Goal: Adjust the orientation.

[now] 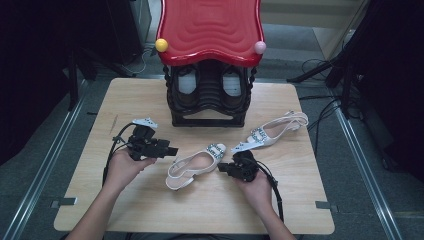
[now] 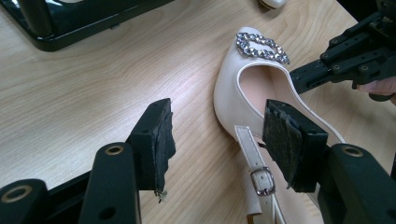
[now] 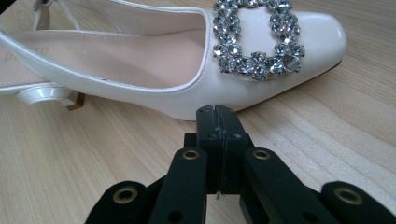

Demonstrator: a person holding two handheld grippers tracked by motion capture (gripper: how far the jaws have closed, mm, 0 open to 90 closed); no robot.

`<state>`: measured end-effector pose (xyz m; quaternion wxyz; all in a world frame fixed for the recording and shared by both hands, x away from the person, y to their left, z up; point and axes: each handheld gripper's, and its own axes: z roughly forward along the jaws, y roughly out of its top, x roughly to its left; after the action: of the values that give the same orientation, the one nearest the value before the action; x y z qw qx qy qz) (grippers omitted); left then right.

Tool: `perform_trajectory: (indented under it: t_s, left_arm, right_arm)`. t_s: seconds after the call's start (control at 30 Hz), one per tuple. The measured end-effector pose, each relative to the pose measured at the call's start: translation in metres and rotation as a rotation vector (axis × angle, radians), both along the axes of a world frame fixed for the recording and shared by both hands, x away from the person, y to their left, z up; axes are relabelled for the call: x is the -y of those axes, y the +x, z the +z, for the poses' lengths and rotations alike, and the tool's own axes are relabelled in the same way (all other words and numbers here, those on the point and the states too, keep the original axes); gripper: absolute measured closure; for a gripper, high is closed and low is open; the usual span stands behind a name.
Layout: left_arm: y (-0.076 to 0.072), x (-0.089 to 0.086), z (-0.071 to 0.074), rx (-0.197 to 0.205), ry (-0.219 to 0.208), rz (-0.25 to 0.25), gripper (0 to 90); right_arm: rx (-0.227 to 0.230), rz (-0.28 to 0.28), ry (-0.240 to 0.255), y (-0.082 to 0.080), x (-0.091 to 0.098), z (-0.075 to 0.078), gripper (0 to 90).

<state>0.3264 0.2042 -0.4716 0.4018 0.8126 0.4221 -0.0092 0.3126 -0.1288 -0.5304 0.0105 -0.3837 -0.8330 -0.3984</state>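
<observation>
Shoe (image 1: 192,167), white slingback with crystal buckle, mid-table at 6 o'clock from the black rack (image 1: 209,102). Left gripper (image 2: 217,142) jaws apart around its strap, not pressing. Right gripper (image 3: 218,116) jaws together, empty, beside the toe. Risk: right tips nudge the toe, so the shoe slides from left's grasp.

a black shoe rack (image 1: 208,100) stood at the far middle of the wooden table (image 1: 150,210), its base resting on the tabletop. a red wavy top (image 1: 210,30) capped it, with a yellow ball (image 1: 161,45) at the left front corner and a pink ball (image 1: 260,47) at the right. dark shoes (image 1: 186,86) sat inside on a shelf. a second white sandal (image 1: 272,132) lay to the right of the rack, well apart from it. cables (image 1: 320,107) ran across the grey floor beyond the table's right edge.
</observation>
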Motion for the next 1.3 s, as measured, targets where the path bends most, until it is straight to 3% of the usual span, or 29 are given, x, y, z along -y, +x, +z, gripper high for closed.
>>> perform_trajectory:
  t_s: [0.5,0.6,0.97,1.3]
  left_arm:
    - [-0.013,-0.016,-0.004,-0.005,0.003,0.044,41.0]
    - [-0.018,-0.021,-0.006,-0.010,0.008,0.054,40.7]
    - [-0.035,-0.039,-0.009,-0.007,0.016,0.102,40.4]
    - [-0.037,-0.038,-0.010,0.002,0.016,0.097,40.4]
  right_arm:
    - [-0.015,-0.002,-0.003,0.012,-0.005,-0.001,90.0]
    - [-0.012,-0.003,-0.023,0.020,-0.009,0.001,90.0]
    - [-0.022,-0.010,-0.009,0.043,-0.020,0.000,90.0]
    - [-0.014,-0.033,0.007,0.052,-0.026,-0.002,88.3]
